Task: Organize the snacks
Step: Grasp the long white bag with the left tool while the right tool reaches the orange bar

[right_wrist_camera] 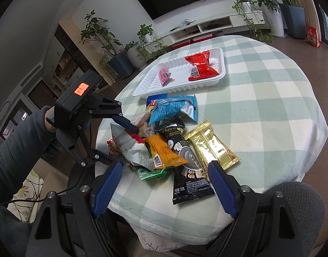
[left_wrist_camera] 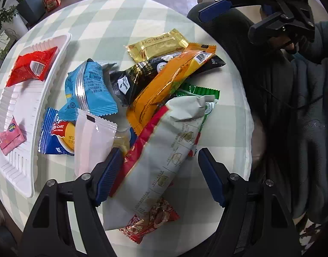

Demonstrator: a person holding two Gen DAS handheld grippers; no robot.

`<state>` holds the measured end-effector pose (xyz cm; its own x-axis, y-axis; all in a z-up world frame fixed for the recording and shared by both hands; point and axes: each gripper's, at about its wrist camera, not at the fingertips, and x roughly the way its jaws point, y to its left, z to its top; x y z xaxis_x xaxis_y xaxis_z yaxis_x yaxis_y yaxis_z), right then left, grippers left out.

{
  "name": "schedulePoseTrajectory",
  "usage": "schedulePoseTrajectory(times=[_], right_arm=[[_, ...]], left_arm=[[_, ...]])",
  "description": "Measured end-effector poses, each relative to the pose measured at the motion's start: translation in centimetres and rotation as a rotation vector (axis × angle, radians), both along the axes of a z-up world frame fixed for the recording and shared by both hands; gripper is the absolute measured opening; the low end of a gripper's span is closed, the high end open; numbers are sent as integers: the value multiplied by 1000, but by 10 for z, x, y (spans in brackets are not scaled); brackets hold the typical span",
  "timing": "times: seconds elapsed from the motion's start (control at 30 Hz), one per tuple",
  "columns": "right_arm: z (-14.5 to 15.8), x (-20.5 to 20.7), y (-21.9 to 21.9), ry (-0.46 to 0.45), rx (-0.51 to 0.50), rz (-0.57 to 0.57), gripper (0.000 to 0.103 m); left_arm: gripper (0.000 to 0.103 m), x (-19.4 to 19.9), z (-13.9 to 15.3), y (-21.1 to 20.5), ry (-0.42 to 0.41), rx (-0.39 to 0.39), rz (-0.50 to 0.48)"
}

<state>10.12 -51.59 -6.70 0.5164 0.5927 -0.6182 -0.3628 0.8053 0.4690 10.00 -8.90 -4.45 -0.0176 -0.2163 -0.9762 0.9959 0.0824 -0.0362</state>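
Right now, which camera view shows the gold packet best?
The right wrist view: the gold packet lies whole and unobstructed on the tablecloth. In the left wrist view the gold packet is farther away, and the orange packet covers one edge.

The blue-and-red packet (left_wrist_camera: 57, 135) at the left of the pile reads "CAKE" and "MILK CREAM". The black pouch (right_wrist_camera: 189, 180) near the table's edge shows "32". Other print is too small to read.
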Motion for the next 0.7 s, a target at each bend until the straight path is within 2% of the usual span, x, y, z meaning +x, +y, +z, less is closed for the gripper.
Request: schedulePoseTrajectory(times=[0.27, 0.33, 0.47, 0.57, 0.7], right_arm=[[-3, 0, 1, 10, 8, 7, 84], [-3, 0, 2, 12, 9, 6, 84], [-4, 1, 3, 18, 15, 5, 84], [-4, 0, 4, 19, 23, 8, 84], [-4, 0, 6, 19, 23, 11, 84]], left_arm=[[72, 8, -9, -17, 26, 46, -20], [67, 8, -12, -19, 17, 62, -23], [67, 3, -21, -22, -42, 115, -50], [67, 3, -24, -23, -59, 124, -47], [55, 7, -23, -18, -82, 109, -20]])
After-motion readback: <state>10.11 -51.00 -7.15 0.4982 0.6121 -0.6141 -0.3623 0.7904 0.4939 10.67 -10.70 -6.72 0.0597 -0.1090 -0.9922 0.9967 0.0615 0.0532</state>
